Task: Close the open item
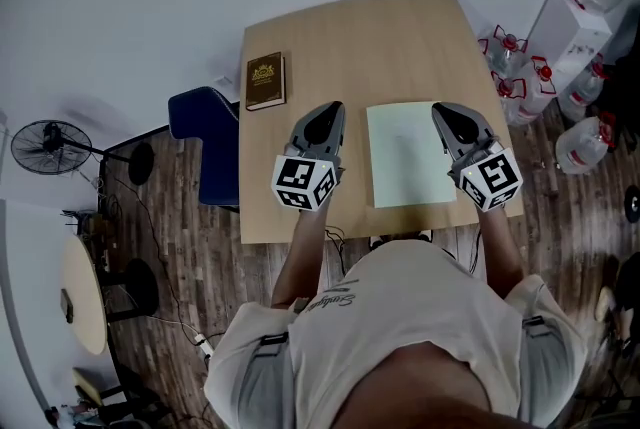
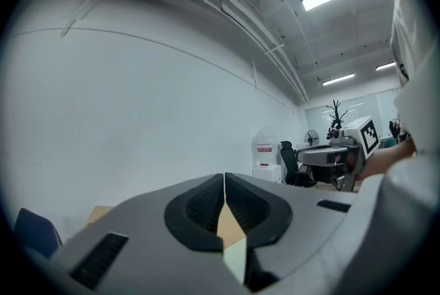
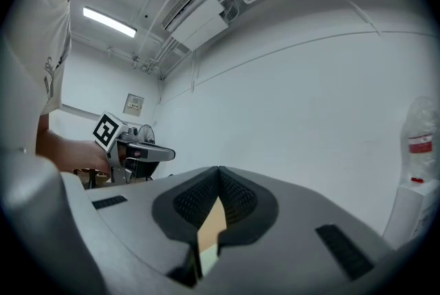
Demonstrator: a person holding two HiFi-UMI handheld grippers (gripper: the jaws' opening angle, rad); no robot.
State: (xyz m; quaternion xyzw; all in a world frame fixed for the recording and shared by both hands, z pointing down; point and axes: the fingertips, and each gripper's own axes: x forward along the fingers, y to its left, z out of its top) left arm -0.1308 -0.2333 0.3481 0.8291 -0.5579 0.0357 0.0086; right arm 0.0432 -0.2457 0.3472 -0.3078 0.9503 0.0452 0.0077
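Fingers are pressed together, gripping nothing, on both the left gripper (image 1: 326, 112) and the right gripper (image 1: 447, 112) above the bench (image 1: 380, 37). Between them a pale green folder (image 1: 410, 152) lies flat. A closed brown book (image 1: 265, 80) sits beyond the left fingers, to their left.

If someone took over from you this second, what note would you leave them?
Left tool: shut, empty, held over the table just left of the pale green sheet.
Right tool: shut, empty, by the sheet's right edge.
Brown book: closed, far left of the table.
Done: nothing gripped yet.
Left: I cannot tell whether the sheet is an opened cover; check it, then close it.
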